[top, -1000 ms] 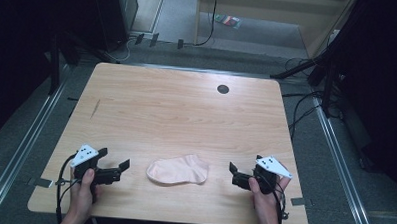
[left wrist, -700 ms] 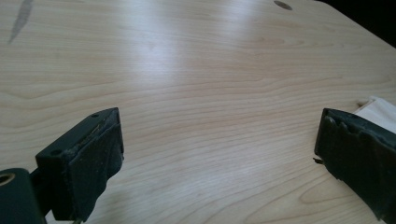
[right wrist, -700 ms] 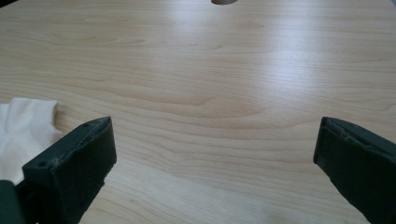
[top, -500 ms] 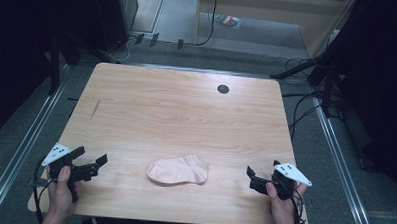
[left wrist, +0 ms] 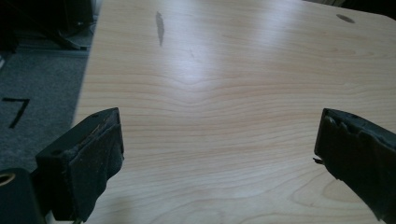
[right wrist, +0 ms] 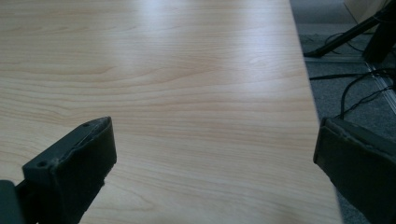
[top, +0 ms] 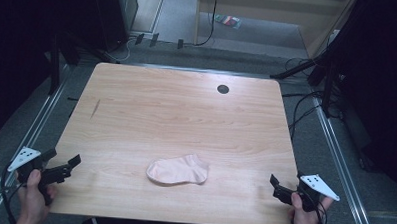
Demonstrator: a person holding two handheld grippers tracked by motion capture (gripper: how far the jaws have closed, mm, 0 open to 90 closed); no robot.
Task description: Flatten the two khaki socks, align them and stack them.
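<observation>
On the desk [top: 136, 110], a pink sock [top: 178, 170] lies flat, with the left gripper [top: 67, 168] and right gripper [top: 279, 189] well apart on either side, fingers spread, empty. Likely pre-grasp; next, both must close in on the sock's ends.

The wooden table [top: 186, 116] carries a small dark round hole [top: 223, 89] near its far edge and a thin dark streak [top: 95, 107] toward its left side. Beyond the table's far edge lies grey carpet [top: 249, 33] with a small colourful object [top: 230, 21] on it. Black cables [top: 307, 103] trail on the floor right of the table, beside a metal rail [top: 337, 162]
</observation>
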